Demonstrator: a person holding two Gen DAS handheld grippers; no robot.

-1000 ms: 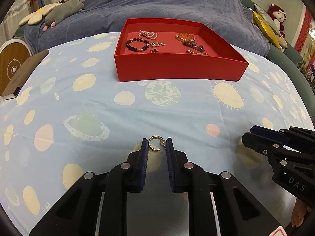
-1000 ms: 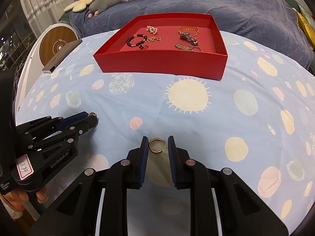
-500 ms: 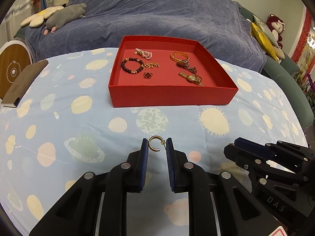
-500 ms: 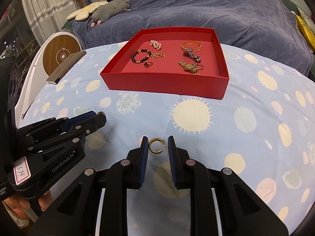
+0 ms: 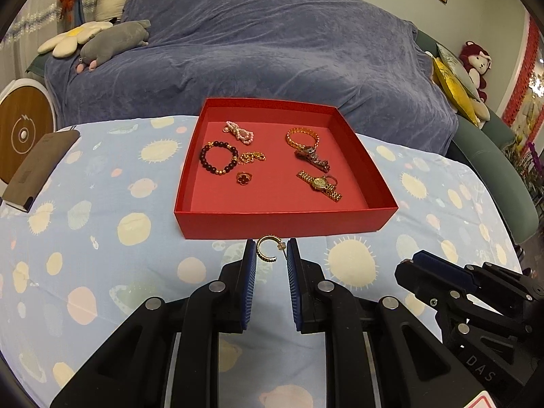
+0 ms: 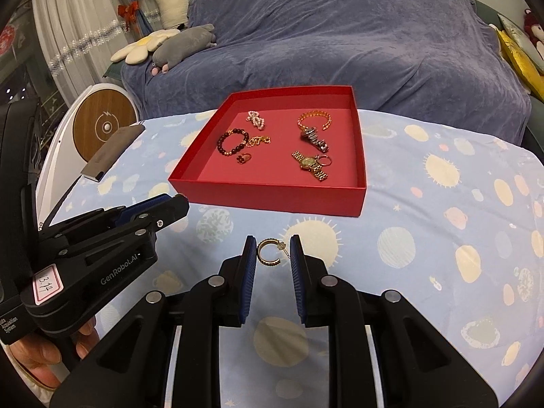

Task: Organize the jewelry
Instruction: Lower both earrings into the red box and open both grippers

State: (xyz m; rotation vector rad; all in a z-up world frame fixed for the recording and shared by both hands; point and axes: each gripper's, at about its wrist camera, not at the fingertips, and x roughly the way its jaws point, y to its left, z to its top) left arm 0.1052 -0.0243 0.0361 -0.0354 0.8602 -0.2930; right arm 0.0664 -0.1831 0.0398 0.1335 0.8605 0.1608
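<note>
Earrings [image 5: 267, 248] [image 6: 269, 252], one pinched in each hand-held gripper [image 5: 270, 250] [image 6: 272, 251].

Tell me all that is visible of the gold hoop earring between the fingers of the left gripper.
The gold hoop earring is an open C-shaped hoop, metal by its look, with a beaded outer edge and a thin post carrying a small clear stopper. It sits upright between the left gripper's blue pads, near their tips, clear of the patterned cloth, in front of the red tray.
</note>
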